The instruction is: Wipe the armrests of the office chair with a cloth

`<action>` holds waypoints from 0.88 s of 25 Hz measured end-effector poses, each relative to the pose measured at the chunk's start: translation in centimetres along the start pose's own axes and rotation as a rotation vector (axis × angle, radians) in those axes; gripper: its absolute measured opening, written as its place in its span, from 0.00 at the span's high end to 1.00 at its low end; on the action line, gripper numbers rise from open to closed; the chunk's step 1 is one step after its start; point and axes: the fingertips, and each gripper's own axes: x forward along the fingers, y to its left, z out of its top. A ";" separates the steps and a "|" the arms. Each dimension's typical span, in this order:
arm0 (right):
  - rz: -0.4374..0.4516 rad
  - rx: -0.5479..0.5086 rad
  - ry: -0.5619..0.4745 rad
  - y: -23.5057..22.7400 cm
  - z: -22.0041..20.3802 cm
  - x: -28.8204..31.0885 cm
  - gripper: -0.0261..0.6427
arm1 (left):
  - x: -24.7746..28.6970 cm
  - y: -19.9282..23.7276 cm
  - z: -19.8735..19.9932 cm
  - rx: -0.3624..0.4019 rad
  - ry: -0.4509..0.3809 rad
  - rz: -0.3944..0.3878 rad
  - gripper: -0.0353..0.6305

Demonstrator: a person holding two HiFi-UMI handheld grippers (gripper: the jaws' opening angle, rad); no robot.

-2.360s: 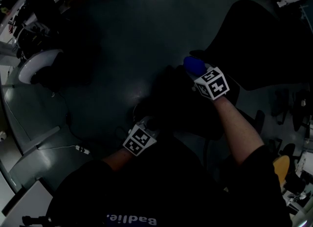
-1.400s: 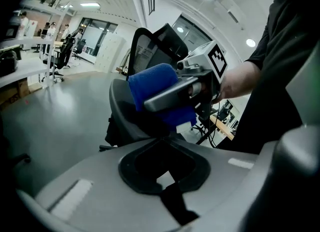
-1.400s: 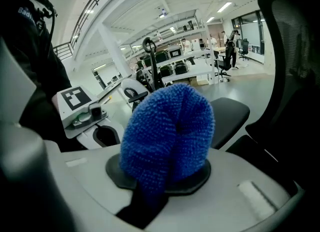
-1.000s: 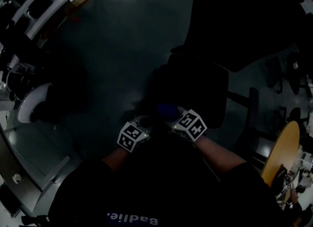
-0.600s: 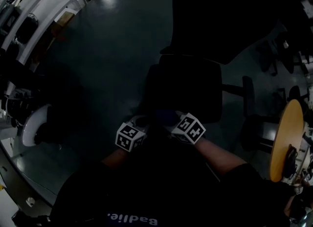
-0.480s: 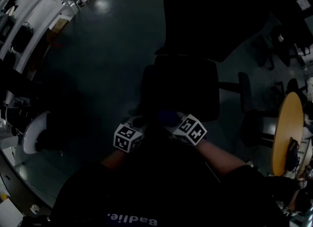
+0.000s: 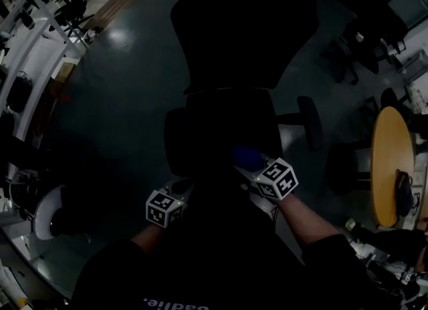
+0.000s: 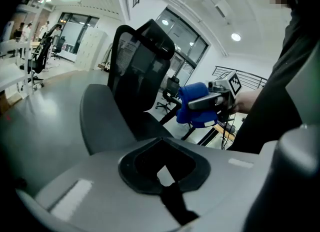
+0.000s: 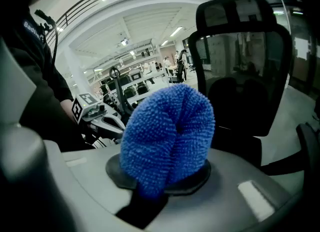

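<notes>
In the head view, the right hand-held gripper (image 7: 253, 162) pinches the blue cloth (image 7: 245, 156) over the front edge of the office chair (image 7: 224, 128) seat. The nearer armrest (image 7: 309, 123) lies to its right, running front to back. In the left gripper view, the left hand-held gripper (image 8: 167, 181) is pressed together and empty. In the right gripper view, the cloth sits bunched between the jaws.

There are two grippers, the left gripper (image 8: 162, 176) and the right gripper (image 9: 161, 181), and one blue cloth (image 9: 167, 136). One black office chair (image 7: 241, 68) stands in the middle, with one armrest (image 7: 309, 121) plainly showing on its right. One round wooden table (image 7: 388, 165) sits at the right edge.
</notes>
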 end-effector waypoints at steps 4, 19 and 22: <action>-0.031 -0.056 -0.028 -3.9 0.3 -4.4 0.83 | 3.4 -3.0 2.0 0.048 0.007 -0.011 0.92; -0.040 -0.164 -0.056 -22.8 -0.9 -16.6 0.83 | 23.4 -17.5 11.2 0.161 0.022 -0.125 0.92; -0.037 -0.140 -0.066 -25.3 -1.7 -17.8 0.83 | 26.4 -19.7 11.7 0.179 0.050 -0.155 0.92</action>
